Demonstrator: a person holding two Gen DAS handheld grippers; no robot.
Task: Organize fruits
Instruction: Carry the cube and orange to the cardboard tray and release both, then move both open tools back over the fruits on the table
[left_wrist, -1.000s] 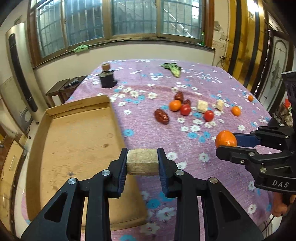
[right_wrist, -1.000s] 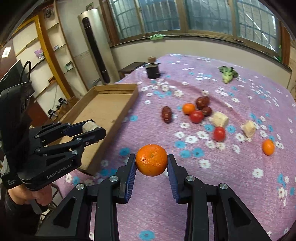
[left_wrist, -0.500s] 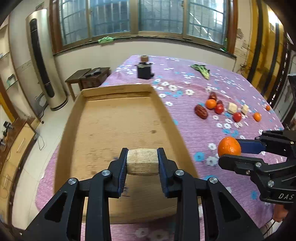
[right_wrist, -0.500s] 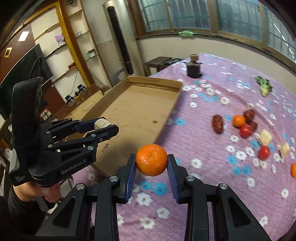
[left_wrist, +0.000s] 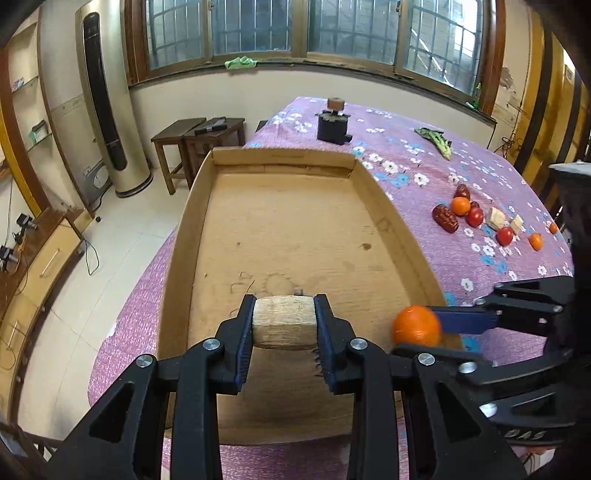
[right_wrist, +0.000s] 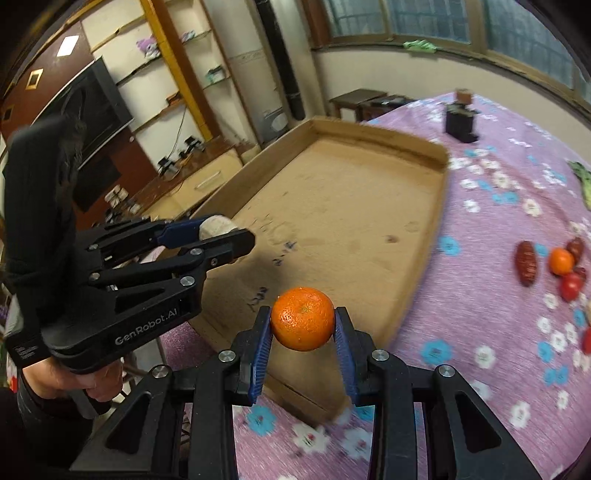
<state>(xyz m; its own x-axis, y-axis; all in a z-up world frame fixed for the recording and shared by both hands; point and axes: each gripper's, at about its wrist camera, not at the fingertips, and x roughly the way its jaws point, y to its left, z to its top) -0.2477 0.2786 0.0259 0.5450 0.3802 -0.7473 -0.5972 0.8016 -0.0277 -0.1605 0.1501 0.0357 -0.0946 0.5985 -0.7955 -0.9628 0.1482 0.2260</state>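
My left gripper (left_wrist: 283, 325) is shut on a pale beige chunk of fruit (left_wrist: 284, 322) and holds it above the near end of the cardboard tray (left_wrist: 184, 236). My right gripper (right_wrist: 302, 325) is shut on an orange mandarin (right_wrist: 302, 318) above the tray's near right rim (right_wrist: 424, 258). In the left wrist view the mandarin (left_wrist: 416, 325) hangs at the tray's right edge. In the right wrist view the left gripper (right_wrist: 225, 230) is over the tray's left side. The tray's floor is bare.
Loose fruit lies on the purple flowered cloth to the right: a red date (left_wrist: 445, 218), a mandarin (left_wrist: 460, 205), tomatoes (left_wrist: 504, 236), pale chunks (left_wrist: 495, 218). A black stand (left_wrist: 332, 125) and a green vegetable (left_wrist: 437, 142) sit at the far end.
Both grippers have swung left from over the cloth to over the tray, each still holding its fruit. The mandarin now hangs at the tray's right rim.
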